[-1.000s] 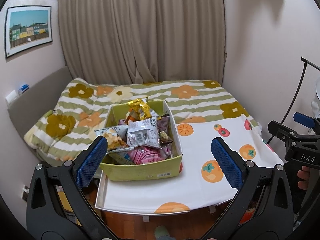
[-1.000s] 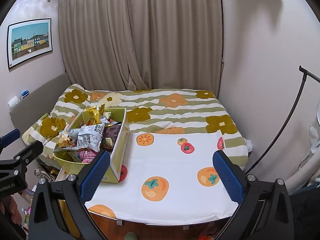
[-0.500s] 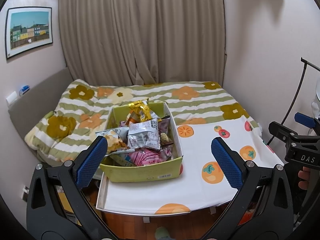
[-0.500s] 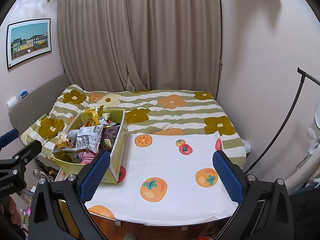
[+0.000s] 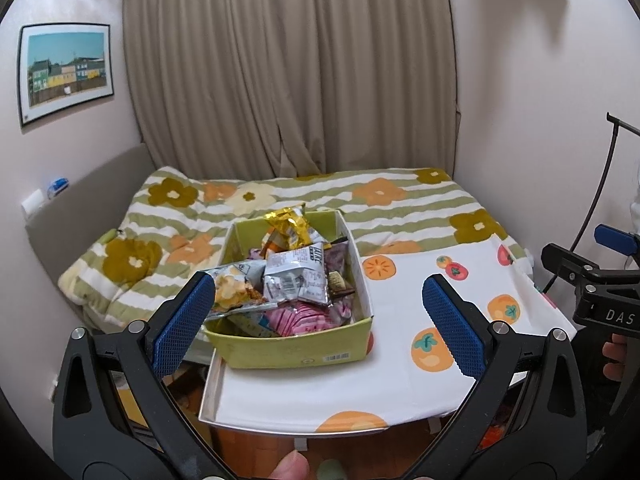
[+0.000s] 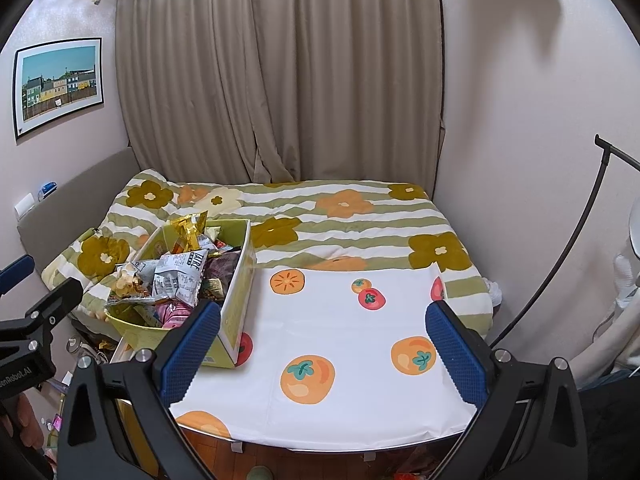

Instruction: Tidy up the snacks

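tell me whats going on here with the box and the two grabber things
A person holds a hand-held gripper in each hand, the left hand-held gripper and the right hand-held gripper, both open and empty. They hover in front of a yellow-green box heaped with snack packets, which sits at the left end of a fruit-print tablecloth. No snack has been lifted out yet.

A box [image 5: 288, 350] sat at the left end of a table [image 5: 320, 396], with snack packets [image 5: 296, 284] piled inside it. The table's right part lay bare beside the box. Behind the table stretched a bed [image 6: 360, 216], with a curtain [image 6: 280, 80] behind that
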`<state>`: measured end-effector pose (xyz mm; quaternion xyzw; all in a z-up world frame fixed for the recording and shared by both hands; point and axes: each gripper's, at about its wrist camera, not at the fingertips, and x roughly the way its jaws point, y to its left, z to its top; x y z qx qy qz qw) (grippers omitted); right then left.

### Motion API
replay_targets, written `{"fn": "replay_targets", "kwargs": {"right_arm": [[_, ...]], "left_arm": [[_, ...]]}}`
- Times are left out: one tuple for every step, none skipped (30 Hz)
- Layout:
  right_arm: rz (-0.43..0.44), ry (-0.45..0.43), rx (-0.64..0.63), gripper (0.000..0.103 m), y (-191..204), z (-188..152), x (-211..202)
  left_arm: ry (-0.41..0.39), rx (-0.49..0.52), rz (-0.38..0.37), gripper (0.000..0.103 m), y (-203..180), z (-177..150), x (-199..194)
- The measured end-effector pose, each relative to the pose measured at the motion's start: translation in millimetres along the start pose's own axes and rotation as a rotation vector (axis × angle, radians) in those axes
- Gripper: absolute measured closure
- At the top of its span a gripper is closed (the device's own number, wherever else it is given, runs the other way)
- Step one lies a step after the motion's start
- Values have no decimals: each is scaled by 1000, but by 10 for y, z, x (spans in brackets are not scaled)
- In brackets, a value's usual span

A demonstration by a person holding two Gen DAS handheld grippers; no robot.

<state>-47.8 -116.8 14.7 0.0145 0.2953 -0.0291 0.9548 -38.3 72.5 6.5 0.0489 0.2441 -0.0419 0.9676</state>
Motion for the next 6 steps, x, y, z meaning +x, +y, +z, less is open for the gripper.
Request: {"fn": "replay_targets", "kwargs": {"right_arm": [[-1, 0, 0, 1, 9, -3, -8], [-1, -1, 0, 1, 6, -1, -5], [-1, -2, 1, 1, 6, -2, -8], [-1, -1, 2, 1, 10, -3, -9], [-2, -1, 2, 1, 12, -3, -9], [-2, -1, 4, 1, 11, 0, -2]], "left_arm": [[0, -3, -3, 0, -2, -7, -3], [2, -6, -7, 0, 4, -5, 5], [2, -7, -9, 0, 2, -10, 3], [2, -8, -9, 0, -2, -15, -3], [1, -9, -7, 0, -3, -19, -3], [0, -11, -3, 0, 4, -17, 2]]}}
